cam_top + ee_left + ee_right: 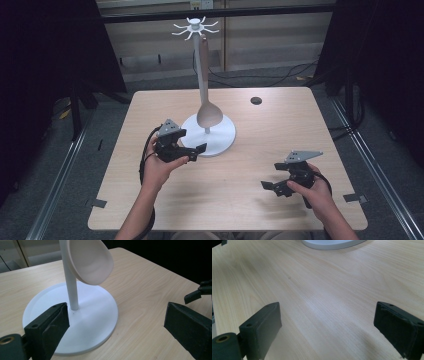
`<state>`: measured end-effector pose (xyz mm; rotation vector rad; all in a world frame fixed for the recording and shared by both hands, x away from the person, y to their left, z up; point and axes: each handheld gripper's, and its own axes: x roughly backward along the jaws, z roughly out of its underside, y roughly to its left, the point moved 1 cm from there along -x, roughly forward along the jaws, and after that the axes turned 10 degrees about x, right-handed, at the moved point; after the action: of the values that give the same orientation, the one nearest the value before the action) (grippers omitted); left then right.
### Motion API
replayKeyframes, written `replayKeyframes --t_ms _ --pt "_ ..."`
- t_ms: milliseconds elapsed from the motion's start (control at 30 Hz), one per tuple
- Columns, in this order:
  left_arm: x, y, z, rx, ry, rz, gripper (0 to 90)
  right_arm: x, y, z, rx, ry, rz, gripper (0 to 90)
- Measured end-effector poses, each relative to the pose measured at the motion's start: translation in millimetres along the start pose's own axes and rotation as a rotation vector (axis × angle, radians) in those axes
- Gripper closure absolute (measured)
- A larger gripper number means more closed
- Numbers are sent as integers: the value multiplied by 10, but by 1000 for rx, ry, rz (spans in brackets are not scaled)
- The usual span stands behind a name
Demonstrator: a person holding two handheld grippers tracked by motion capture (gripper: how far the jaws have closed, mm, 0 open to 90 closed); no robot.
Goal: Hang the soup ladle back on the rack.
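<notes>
From above, my left tongs (192, 150) sit at the near left edge of the white round base (226, 137) of the stand (202, 75), which is planted a little behind the middle of the table (150, 200); their jaws are spread and hold nothing. A big pale spoon (208, 114) hangs down the stand's post from the hooks at the top, its bowl low, just above the base. My right tongs (272, 187) hover near the front right corner of the table, well apart from the stand, jaws also spread and empty. A small dark hole (256, 100) marks the table toward the far right edge. Looking along my left tongs (115, 325), the spoon's bowl (91, 261) hangs beside the white post (71, 287), hollow side facing me, with the base (100, 322) lying between my parted jaws. The spoon looks stiff, light and smooth, likely plastic, so I judge it could swing or slip; the handle above the bowl seems the surest place to pinch, since the rounded bowl would squirt out. Looking along my right tongs (327, 327), the jaws stand wide over bare wood, and the base's near rim (332, 244) shows at the top.
</notes>
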<state>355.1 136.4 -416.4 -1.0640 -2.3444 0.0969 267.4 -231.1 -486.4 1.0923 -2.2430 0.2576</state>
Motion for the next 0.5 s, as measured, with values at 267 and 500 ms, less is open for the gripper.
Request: replayKeyframes --t_ms 267,500 --pt "7 35 86 8 11 -1 56 -2 5 -1 3 5 0 72" --pt "7 85 181 9 33 -4 53 5 4 -8 6 3 2 72"
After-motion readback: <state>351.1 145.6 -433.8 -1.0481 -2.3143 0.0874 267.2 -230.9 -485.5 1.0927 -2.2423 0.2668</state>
